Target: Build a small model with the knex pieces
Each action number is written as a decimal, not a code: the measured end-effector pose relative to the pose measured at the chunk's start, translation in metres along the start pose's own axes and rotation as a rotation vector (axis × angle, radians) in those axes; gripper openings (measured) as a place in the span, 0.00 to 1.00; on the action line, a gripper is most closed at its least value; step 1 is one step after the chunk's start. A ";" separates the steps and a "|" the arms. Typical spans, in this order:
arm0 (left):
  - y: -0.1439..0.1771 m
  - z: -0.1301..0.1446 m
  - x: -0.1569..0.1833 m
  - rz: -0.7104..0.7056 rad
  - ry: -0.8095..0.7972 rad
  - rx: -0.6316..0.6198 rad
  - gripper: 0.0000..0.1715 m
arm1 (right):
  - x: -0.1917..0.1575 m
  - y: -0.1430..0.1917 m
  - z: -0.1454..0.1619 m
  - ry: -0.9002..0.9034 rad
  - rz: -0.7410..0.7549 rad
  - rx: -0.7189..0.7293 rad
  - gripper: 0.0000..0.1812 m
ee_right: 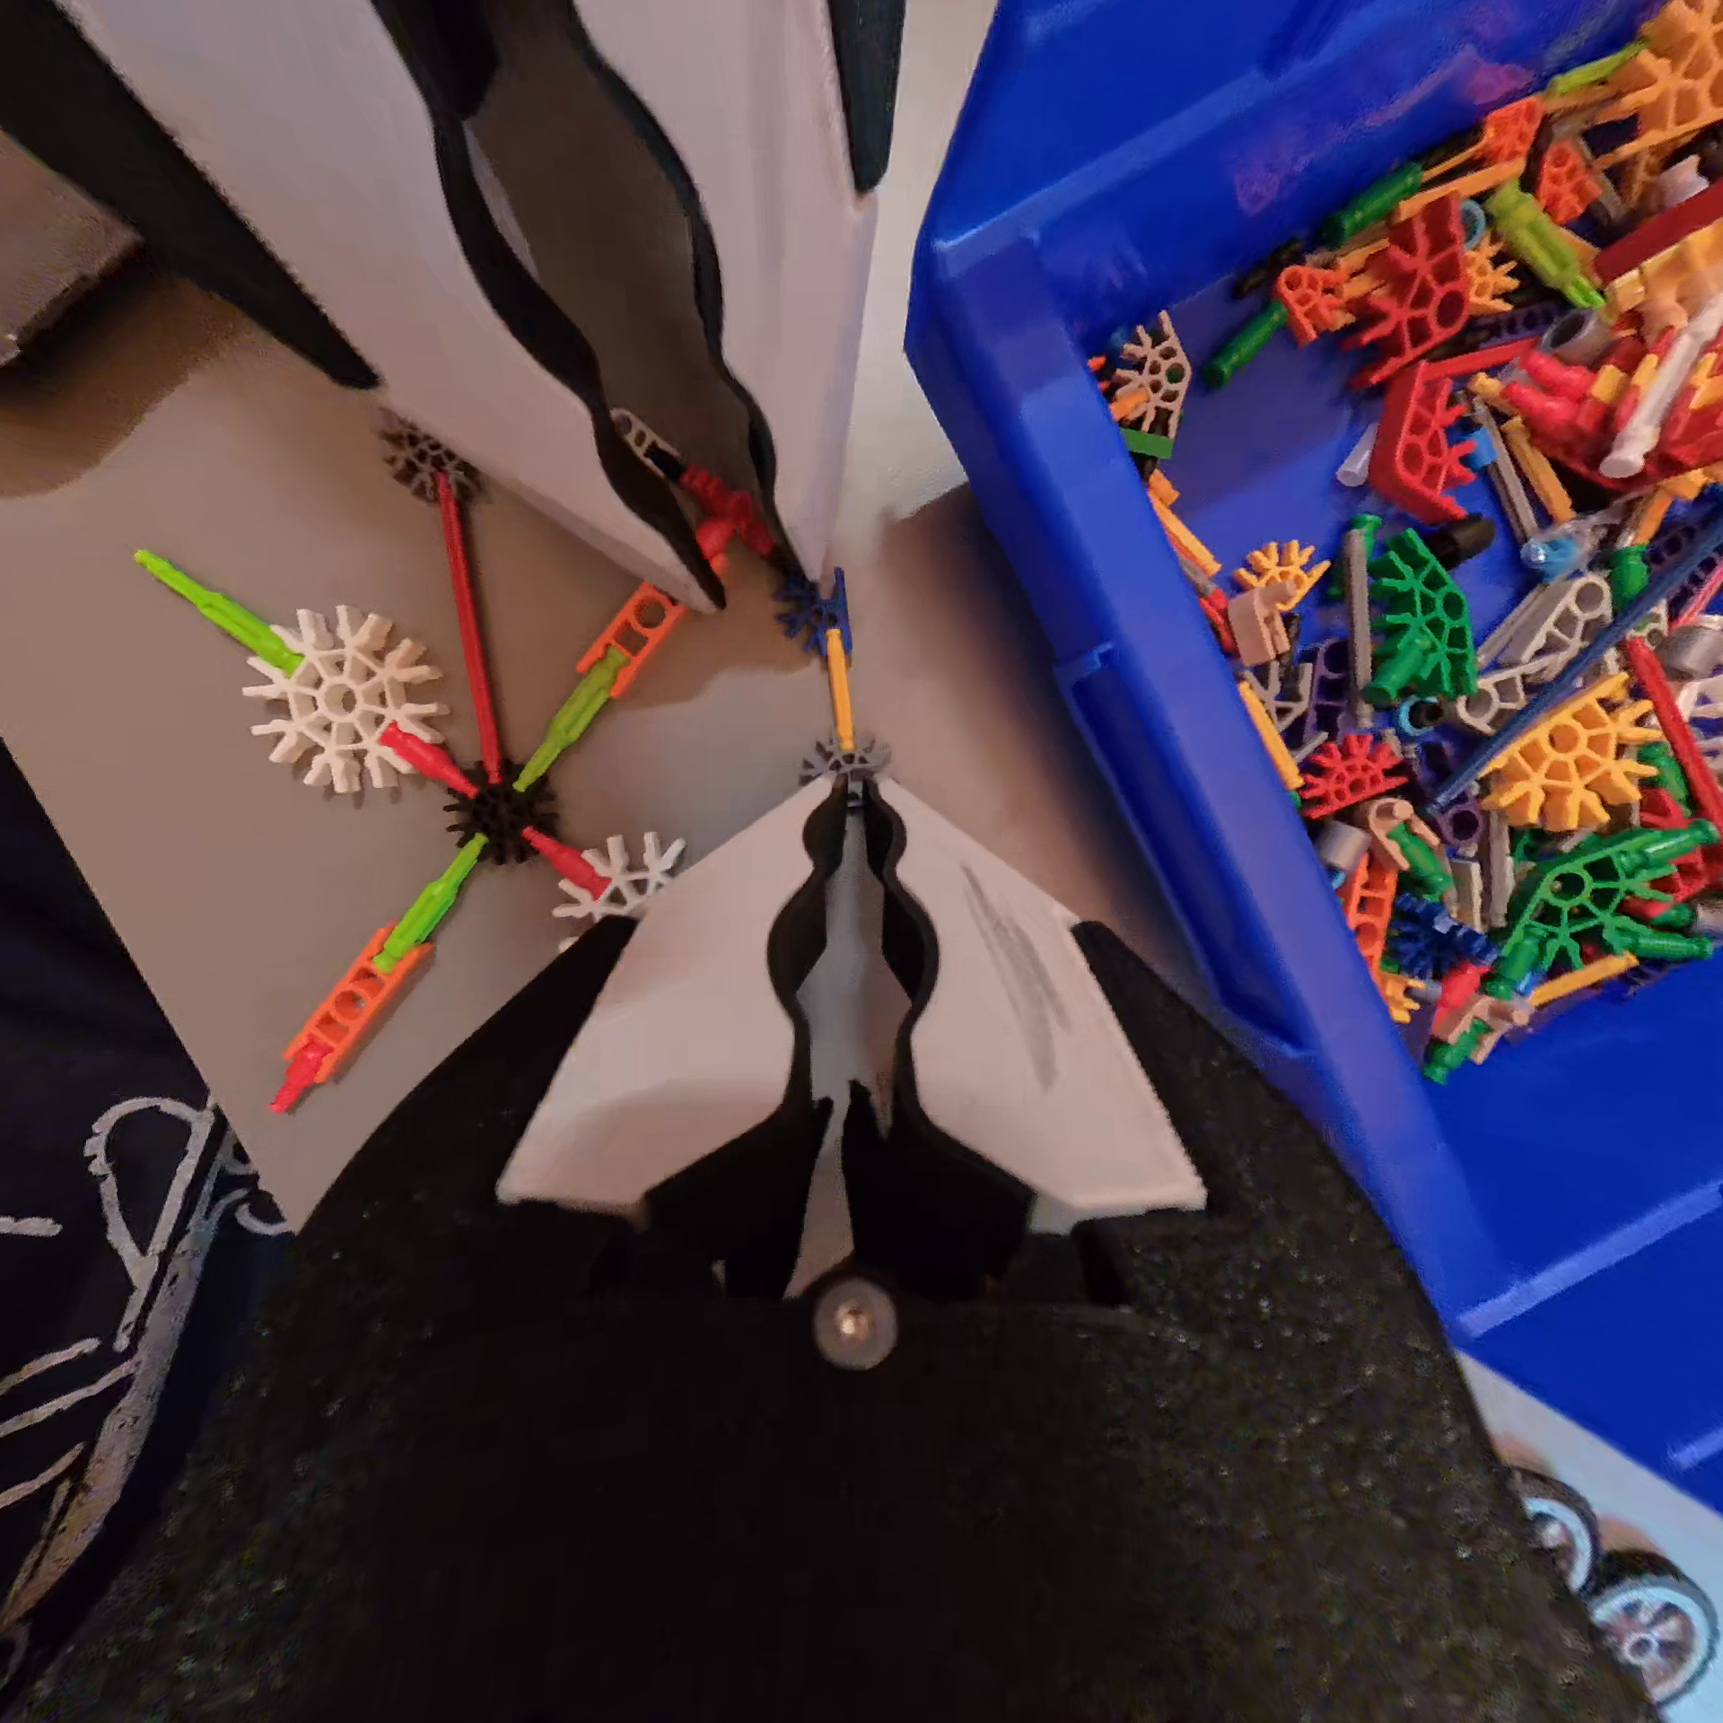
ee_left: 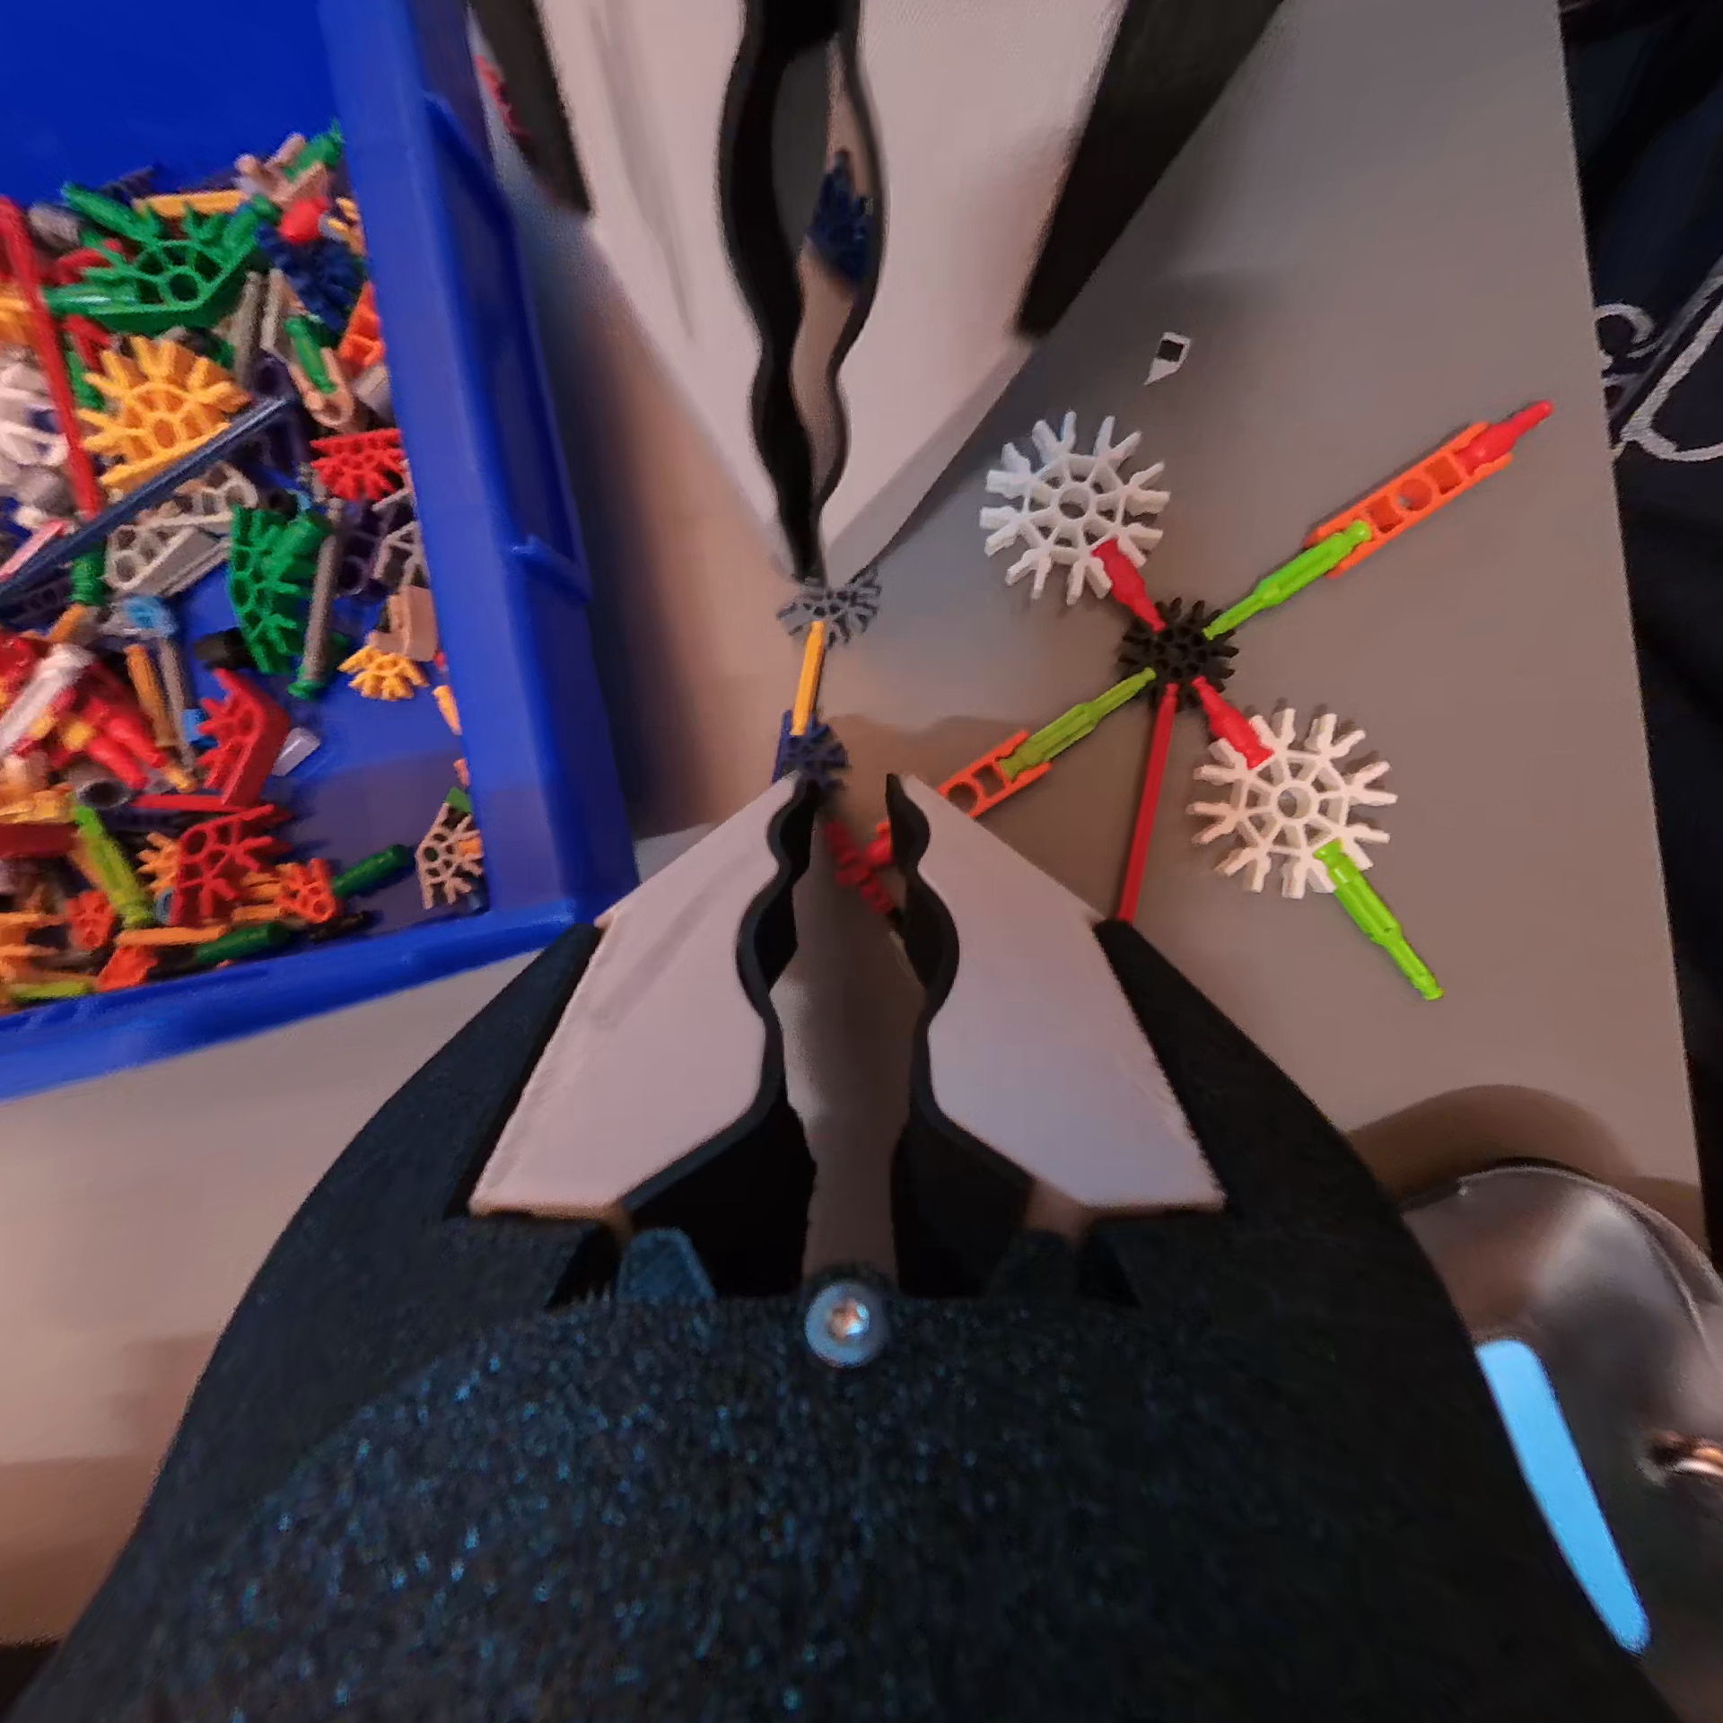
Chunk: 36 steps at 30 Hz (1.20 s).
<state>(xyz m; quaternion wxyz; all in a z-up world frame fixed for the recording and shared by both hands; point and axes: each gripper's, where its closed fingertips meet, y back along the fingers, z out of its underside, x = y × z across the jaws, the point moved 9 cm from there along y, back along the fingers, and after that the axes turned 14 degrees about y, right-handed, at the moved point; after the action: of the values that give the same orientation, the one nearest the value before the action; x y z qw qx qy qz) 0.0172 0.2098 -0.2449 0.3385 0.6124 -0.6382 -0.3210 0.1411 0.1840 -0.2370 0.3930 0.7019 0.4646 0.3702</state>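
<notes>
The yellow rod [ee_right: 840,688] hangs in the air between the two claws, a grey hub [ee_right: 845,757] on one end and a blue hub [ee_right: 814,606] on the other. The right claw [ee_right: 850,794] is clenched on the grey hub, its tips pinching the rim, so the rod sticks straight out ahead of it. The left claw [ee_left: 847,792] meets the far end: its jaws stand apart, one tip touching the blue hub, with a red piece [ee_left: 862,862] lying in the gap between them (whether it is gripped or merely resting there I cannot tell). Held end to end like this, each claw seems to steady one hub so the rod stays in line.

To the right of the left claw, flat on the table [ee_left: 1352,280], lies a star of rods about a black hub [ee_left: 1177,645], with two white snowflake wheels [ee_left: 1072,503] beside it. To that claw's left sits the blue bin [ee_left: 485,522] full of mixed parts.

The right claw covers part of the nearer wheel in its own view, and the bin is cut off at the picture edges. The red piece's shape is hard to read.
</notes>
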 end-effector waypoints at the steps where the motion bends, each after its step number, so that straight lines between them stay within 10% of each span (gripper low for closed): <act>1: 0.002 0.000 -0.001 0.001 0.004 0.000 0.09 | 0.000 0.003 0.001 0.000 0.013 0.007 0.01; 25: 0.052 -0.020 -0.006 -0.095 -0.016 0.082 0.15 | -0.004 0.049 0.031 -0.071 0.177 0.093 0.06; 36: 0.058 -0.027 -0.005 -0.117 -0.033 0.060 0.15 | -0.030 0.025 0.027 0.023 0.013 0.154 0.04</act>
<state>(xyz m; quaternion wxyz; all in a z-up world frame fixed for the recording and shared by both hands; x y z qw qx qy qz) 0.0063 0.2171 -0.1819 0.2899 0.6533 -0.6161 -0.3310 0.1658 0.1439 -0.2302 0.3299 0.7288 0.4916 0.3439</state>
